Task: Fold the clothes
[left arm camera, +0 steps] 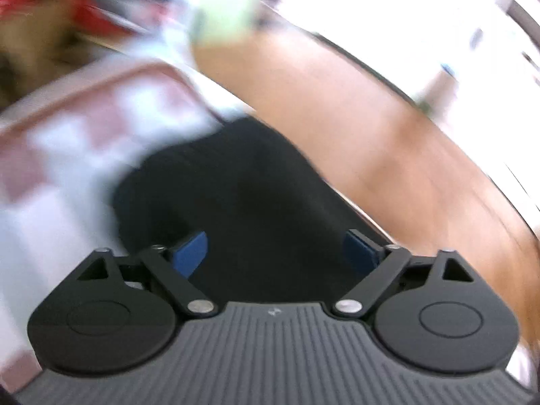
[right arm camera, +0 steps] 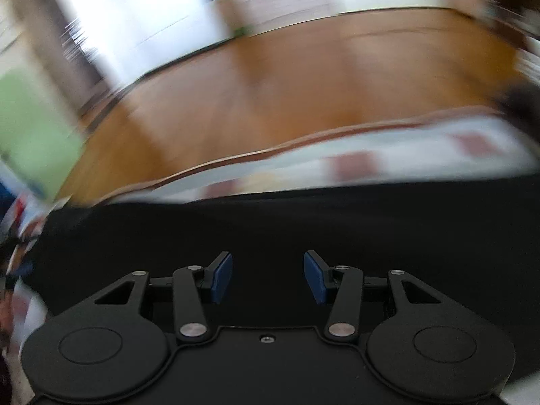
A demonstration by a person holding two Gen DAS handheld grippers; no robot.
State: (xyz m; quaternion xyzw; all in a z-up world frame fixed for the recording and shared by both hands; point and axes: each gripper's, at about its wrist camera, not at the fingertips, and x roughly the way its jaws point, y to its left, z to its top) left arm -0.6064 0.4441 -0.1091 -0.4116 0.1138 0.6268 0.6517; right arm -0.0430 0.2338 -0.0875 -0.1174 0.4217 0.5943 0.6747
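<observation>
A black garment [left arm camera: 236, 189] lies on a white cloth with pink squares [left arm camera: 84, 128] over a wooden table [left arm camera: 371, 128]. Both views are blurred by motion. My left gripper [left arm camera: 275, 253] is open, its blue pads [left arm camera: 192, 253] wide apart just above the black garment, nothing between them. In the right wrist view the black garment [right arm camera: 270, 226] fills the lower half, with the patterned cloth [right arm camera: 371, 158] beyond it. My right gripper [right arm camera: 268, 276] is open over the garment, blue pads [right arm camera: 221, 276] apart and empty.
The wooden table [right arm camera: 270, 84] stretches beyond the cloth to its far edge. A pale green object [left arm camera: 226, 3] stands near the table's far side; it also shows in the right wrist view [right arm camera: 30, 128]. A cardboard box with red items [left arm camera: 40, 17] is at the upper left.
</observation>
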